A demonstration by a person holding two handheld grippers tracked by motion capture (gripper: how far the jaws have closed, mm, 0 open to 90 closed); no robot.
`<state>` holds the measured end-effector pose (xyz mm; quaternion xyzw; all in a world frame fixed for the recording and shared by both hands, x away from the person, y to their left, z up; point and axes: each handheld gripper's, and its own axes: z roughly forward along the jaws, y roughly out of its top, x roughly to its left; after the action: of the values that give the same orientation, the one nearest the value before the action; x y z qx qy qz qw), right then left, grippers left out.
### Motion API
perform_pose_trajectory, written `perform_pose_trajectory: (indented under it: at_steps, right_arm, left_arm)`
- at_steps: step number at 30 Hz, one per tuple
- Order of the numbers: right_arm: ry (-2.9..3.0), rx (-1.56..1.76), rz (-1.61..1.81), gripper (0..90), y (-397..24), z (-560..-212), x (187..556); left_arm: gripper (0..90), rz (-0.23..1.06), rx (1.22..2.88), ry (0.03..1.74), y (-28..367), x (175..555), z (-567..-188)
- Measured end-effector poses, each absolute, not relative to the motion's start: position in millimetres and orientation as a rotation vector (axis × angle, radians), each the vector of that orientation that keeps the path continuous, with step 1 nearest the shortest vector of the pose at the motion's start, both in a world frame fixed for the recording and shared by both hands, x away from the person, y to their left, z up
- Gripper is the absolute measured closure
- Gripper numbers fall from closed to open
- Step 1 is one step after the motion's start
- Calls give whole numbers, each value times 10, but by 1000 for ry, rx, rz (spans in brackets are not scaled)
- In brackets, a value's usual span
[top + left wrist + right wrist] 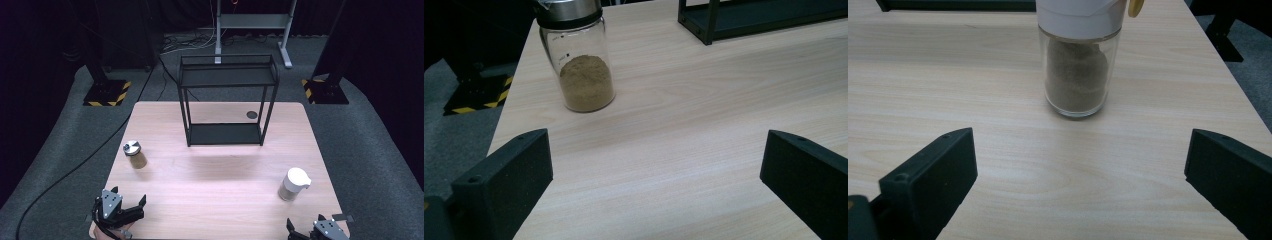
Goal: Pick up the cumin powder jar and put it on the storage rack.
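- Both grippers sit at the near edge of the worktop (pixel 220 200): left gripper (pixel 131 206) at the near-left corner, right gripper (pixel 305 235) at the near-right corner.
- Left jaws: spread wide, nothing between them. Left gripper view looks straight over bare wood toward the steel-capped jar (pixel 576 55), which stands ahead and slightly to that view's left, well clear of the jaws.
- Right jaws: also released and wide, empty. Right gripper view has the white-capped jar (pixel 1079 60) ahead, roughly centred between the jaws but apart from them.
- Steel-capped jar (pixel 134 154): upright near the left edge of the worktop, partly filled with yellow-brown powder.
- White-capped jar (pixel 294 184): upright near the right edge, toward the near-right corner, filled with grey-brown powder; a small yellow bit shows at the cap's side.
- Black two-tier rack (pixel 227 100): stands at the far middle of the worktop, both tiers bare, as far as the high view shows.
- Progress, my read: nothing done yet. Neither jar is grasped, touched or moved onto the rack.
- Left to do, judging by the layout: close each gripper on its jar, lift, and probably carry both to the rack. Which tier is meant I can't tell.
- Each gripper is already lined up with its own jar, so the reach-in looks like the step in hand.
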<state>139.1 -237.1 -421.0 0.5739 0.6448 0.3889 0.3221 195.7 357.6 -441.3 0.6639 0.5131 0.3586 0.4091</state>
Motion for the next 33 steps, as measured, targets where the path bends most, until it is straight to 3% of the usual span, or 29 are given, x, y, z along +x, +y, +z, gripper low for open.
perform_pose_trajectory:
  at_steps: [33]
  right_arm:
    - [1711,1497,1024,0,-2343,-4211,1409]
  left_arm:
    - [0,933,1655,1346,3592,2253,-4499]
